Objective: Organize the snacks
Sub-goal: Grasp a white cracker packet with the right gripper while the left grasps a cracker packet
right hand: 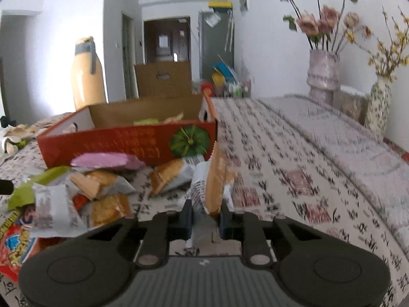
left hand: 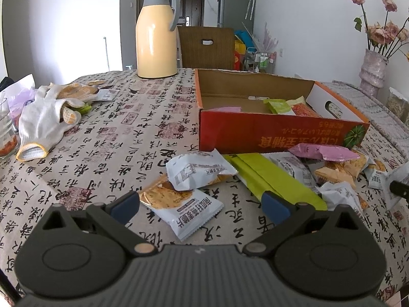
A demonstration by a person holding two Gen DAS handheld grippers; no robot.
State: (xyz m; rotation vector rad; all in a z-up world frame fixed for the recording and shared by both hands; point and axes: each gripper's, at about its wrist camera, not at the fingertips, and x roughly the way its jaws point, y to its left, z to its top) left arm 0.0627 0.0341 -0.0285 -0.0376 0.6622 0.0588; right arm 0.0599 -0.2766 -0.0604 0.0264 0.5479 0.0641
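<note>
On the tabletop, left wrist view: the left gripper (left hand: 200, 204) hovers low over the calligraphy-print tablecloth (left hand: 107, 148), level and pointing toward the far wall.
Left jaws: spread wide, holding nothing; the blue pads (left hand: 125, 204) stand well apart.
Packet between the jaws: a white cracker packet with a clear window and black lettering (left hand: 182, 211) lies flat just ahead of the pads, nearer the left one; whether that pad touches it cannot be told.
Other snacks here: a second white crumpled packet (left hand: 199, 168) beyond it, a long lime-green wrapper (left hand: 276, 181) running toward the right pad, and a pink wrapper (left hand: 323, 152) on the pile against the box.
Box: an open red cardboard box with a pumpkin print (left hand: 276, 133) stands behind the pile, with pink, green and orange packets inside.
Only in this view: white knitted work gloves (left hand: 48, 112) at the left; the cream thermos jug (left hand: 156, 34) shows sharply.
Right wrist view: the right gripper (right hand: 204, 218) is held low, pointing past the box's right end; the picture is blurred.
Right jaws: drawn in on an orange-and-white cracker packet (right hand: 213, 181), which stands upright, clear of the cloth.
Only in this view: a red cartoon-print snack bag (right hand: 18, 243) at the lower left, and a small floral vase with yellow sprigs (right hand: 379, 102) beside the pink vase of faded roses (right hand: 323, 76).
</note>
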